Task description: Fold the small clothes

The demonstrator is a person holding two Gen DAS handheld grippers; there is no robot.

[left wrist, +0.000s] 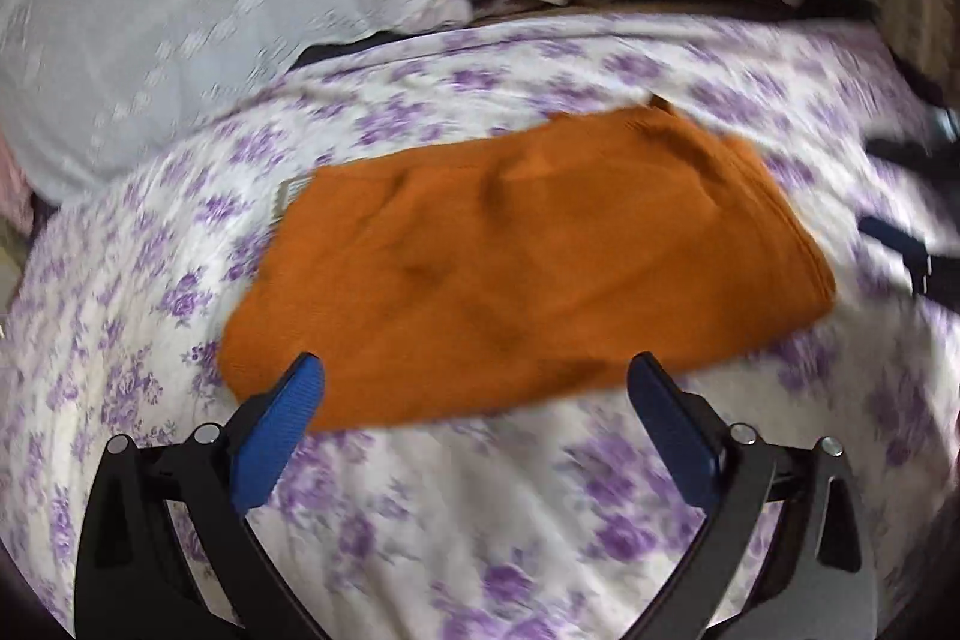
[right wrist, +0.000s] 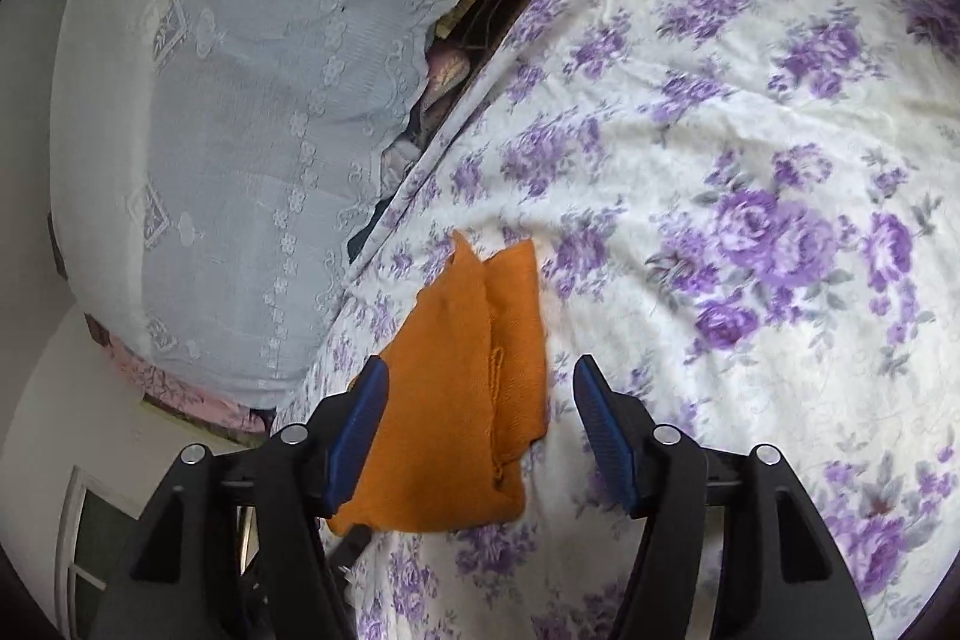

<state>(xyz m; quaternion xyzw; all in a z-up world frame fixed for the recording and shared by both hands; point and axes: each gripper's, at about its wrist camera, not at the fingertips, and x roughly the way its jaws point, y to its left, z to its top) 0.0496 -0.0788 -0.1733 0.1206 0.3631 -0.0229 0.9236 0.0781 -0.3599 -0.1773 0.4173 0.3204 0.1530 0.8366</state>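
An orange knit garment lies folded flat on the purple-flowered bedspread, with a small label showing at its left edge. My left gripper is open, its blue pads spread wide just above the garment's near edge and nothing between them. In the right wrist view the same garment runs away from the camera, a flap pointing toward the far side. My right gripper is open over it. The left pad overlaps the cloth's edge, while the right pad stands clear over the bedspread.
A big bundle under a white lace cover lies along the bed's far side, with a dark gap and folded fabrics beside it. A dark blurred gripper part shows at the right edge of the left wrist view.
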